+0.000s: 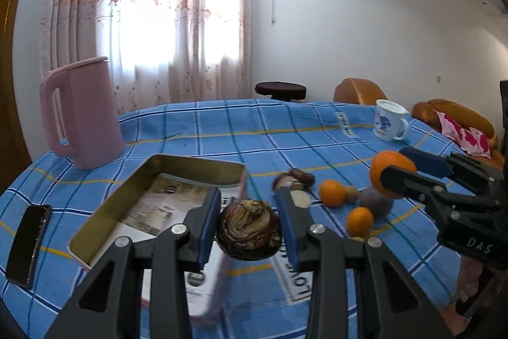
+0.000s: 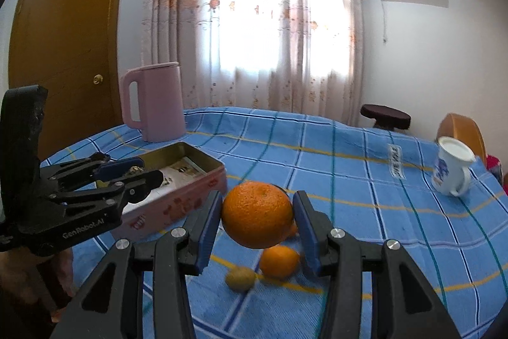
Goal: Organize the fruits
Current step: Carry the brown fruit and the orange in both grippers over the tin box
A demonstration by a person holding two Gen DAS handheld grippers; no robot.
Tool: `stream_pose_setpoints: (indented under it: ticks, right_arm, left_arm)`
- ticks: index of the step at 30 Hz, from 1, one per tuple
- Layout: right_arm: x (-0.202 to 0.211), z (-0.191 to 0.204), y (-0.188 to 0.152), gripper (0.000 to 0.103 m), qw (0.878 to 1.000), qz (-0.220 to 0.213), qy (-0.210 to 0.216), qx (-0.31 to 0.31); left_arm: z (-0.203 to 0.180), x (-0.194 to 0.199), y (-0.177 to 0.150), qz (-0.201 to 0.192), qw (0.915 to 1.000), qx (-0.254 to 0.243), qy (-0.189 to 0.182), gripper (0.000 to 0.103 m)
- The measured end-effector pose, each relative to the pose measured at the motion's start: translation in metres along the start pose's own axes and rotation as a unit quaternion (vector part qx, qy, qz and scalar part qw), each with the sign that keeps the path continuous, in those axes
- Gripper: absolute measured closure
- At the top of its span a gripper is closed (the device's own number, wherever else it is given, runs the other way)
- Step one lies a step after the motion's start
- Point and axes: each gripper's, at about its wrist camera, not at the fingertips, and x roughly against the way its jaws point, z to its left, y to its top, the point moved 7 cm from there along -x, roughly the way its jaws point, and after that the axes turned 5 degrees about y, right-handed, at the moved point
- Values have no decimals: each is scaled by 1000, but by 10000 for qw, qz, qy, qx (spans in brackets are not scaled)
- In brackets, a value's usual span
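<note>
The right gripper [image 2: 257,221] clamps a large orange [image 2: 256,214] above the blue plaid tablecloth [image 2: 349,180]. Beneath it lie a smaller orange [image 2: 279,261] and a tan round fruit [image 2: 240,278]. At left, the left gripper [image 2: 133,172] grips a brownish item over the open pink tin [image 2: 187,196].

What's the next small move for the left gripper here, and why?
Probably carry it a little to the left, over the open tin, then open. The left gripper is shut on the dark purple fruit, lifted above the blue cloth beside the tin's near right corner rather than over the inside. The right gripper holds the big orange farther from the tin, so left likely goes first.
</note>
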Motion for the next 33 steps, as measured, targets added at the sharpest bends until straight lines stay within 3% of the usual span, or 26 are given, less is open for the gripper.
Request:
stream_pose_setpoints:
  ticks: [18, 33]
  right_arm:
    - [-79, 68, 32, 55, 9959, 363, 693, 445]
    - [-127, 100, 19, 55, 9901, 861, 872, 677]
  left_arm:
    - [75, -26, -2, 294, 9980, 327, 453, 65]
    - [109, -38, -9, 474, 9953, 487, 688, 65]
